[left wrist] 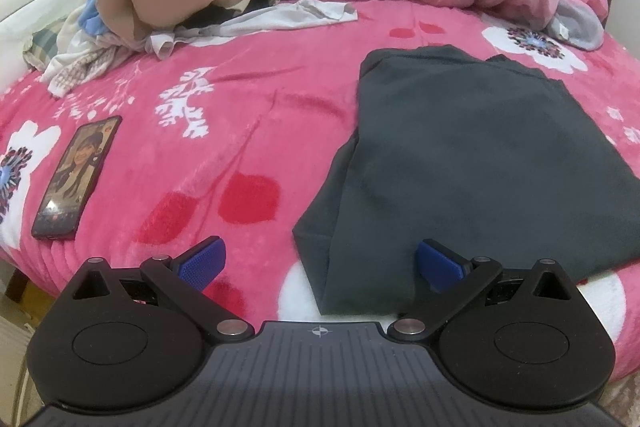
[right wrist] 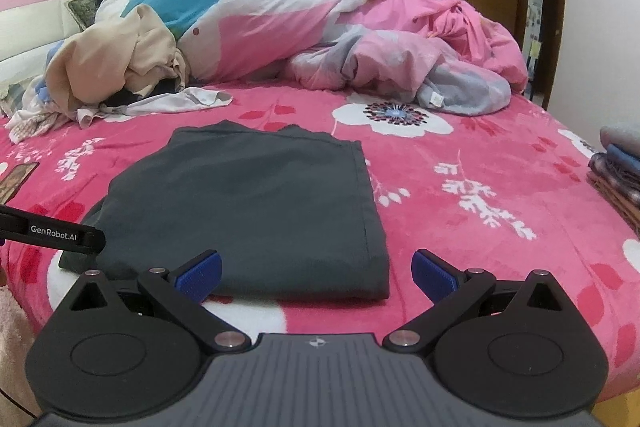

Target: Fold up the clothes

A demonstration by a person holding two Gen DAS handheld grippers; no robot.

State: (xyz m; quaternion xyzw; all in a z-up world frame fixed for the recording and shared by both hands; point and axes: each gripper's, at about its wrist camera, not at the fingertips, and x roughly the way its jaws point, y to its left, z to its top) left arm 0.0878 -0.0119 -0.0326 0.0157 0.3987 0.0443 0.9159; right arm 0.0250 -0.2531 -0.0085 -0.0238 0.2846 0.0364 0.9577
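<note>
Both the left hand-held gripper [left wrist: 320, 263] and right hand-held gripper [right wrist: 316, 271] are spread wide, holding nothing. The dark garment [right wrist: 248, 203] looks slippery, so grabbing only its top layer at the near edge would likely undo the fold.

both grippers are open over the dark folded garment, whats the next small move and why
Probably lower the left gripper onto the loose flap at the near-left corner of the dark garment and close on it. That flap spills out past the otherwise neat rectangle, so it likely needs tucking. The right gripper is open at the tidy near edge and holds nothing.
</note>
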